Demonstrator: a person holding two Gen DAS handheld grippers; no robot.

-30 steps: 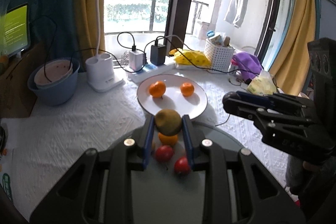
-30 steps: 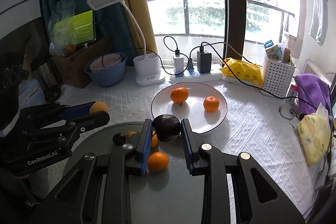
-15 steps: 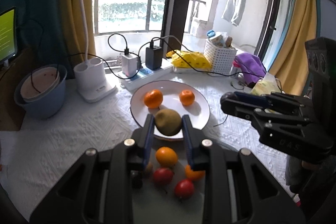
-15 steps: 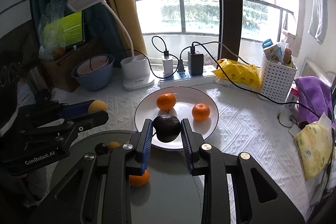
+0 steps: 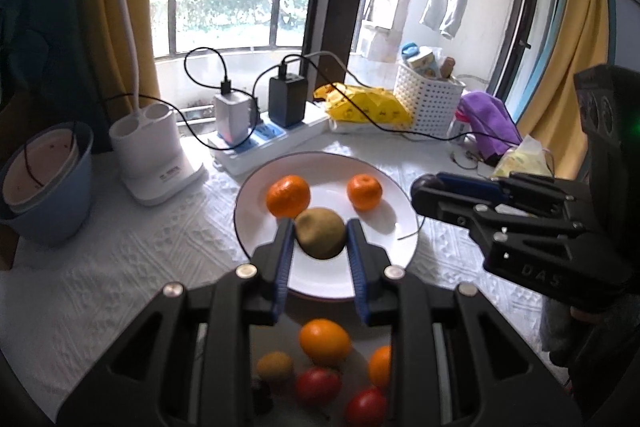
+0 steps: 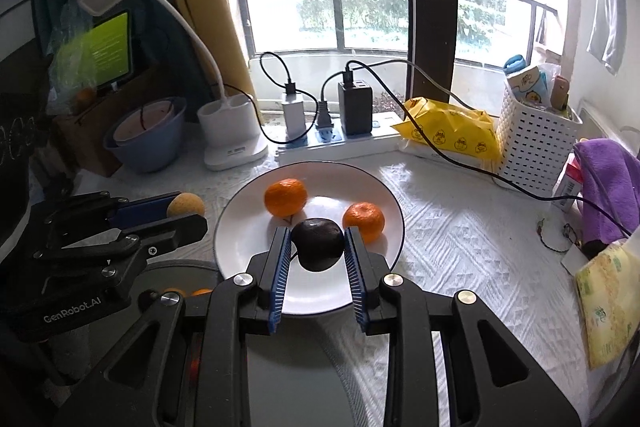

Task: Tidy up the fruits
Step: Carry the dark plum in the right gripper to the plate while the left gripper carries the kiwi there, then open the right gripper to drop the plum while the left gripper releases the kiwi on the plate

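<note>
My left gripper [image 5: 320, 241] is shut on a brown kiwi [image 5: 320, 235] and holds it over the near part of the white plate [image 5: 384, 255]. My right gripper [image 6: 317, 247] is shut on a dark plum [image 6: 318, 245] over the same plate [image 6: 240, 247]. Two mandarins lie on the plate [image 5: 288, 195] [image 5: 364, 191]. In the right wrist view the left gripper [image 6: 188, 215] shows at the left with the kiwi [image 6: 185, 205]. A grey tray [image 5: 280, 331] near me holds an orange [image 5: 325, 342], a second kiwi [image 5: 275, 367] and tomatoes [image 5: 318, 385].
A power strip with chargers [image 5: 264, 135], a white lamp base [image 5: 154, 155] and a blue bowl [image 5: 48, 183] stand behind the plate. A white basket [image 6: 536, 139], yellow packet [image 6: 448, 131] and purple cloth [image 6: 608, 183] sit at the right.
Both grippers have moved forward from above the grey tray to above the white plate, each still holding its fruit.
</note>
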